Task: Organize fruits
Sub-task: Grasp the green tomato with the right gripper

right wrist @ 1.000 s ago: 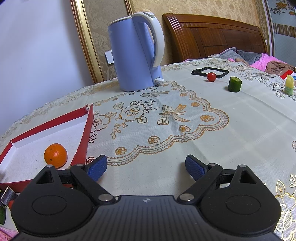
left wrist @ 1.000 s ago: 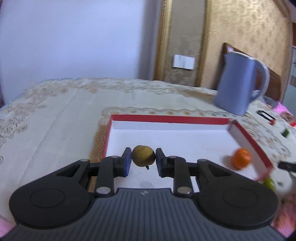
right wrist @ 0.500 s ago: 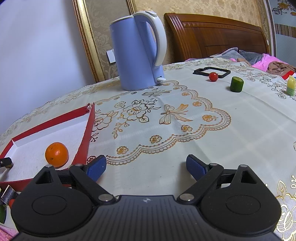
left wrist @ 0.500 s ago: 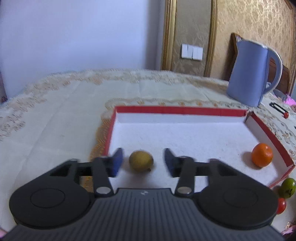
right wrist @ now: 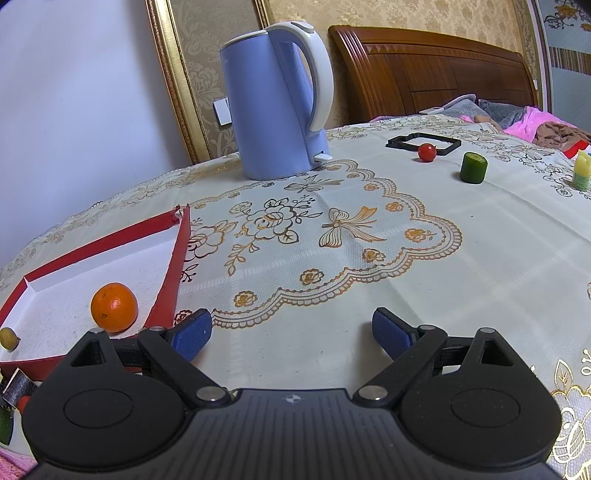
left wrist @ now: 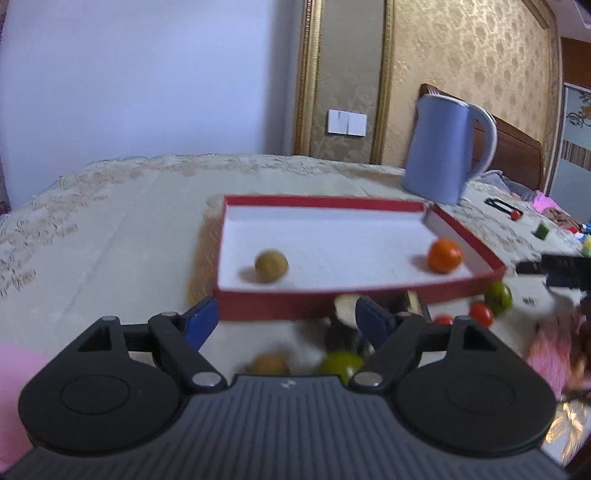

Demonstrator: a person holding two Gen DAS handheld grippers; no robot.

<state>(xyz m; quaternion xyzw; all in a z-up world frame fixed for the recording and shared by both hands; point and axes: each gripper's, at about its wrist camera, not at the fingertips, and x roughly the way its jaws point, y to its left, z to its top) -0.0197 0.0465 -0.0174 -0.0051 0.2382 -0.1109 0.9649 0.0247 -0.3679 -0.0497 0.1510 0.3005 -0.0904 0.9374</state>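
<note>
Backing off, the left gripper had just opened, leaving the brown fruit in the red tray; one more fruit sorted.

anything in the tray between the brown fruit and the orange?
No. In the left wrist view, only bare white tray floor lies between the brown fruit and the orange.

Premises: a domestic bedroom; a carved wooden headboard stands against gold damask wallpaper framed by gilt moulding; rumpled bedding lies below it; a white wall switch is fitted beside the panel; the counter carries an embroidered floral tablecloth and a blue electric kettle, household items throughout.
</note>
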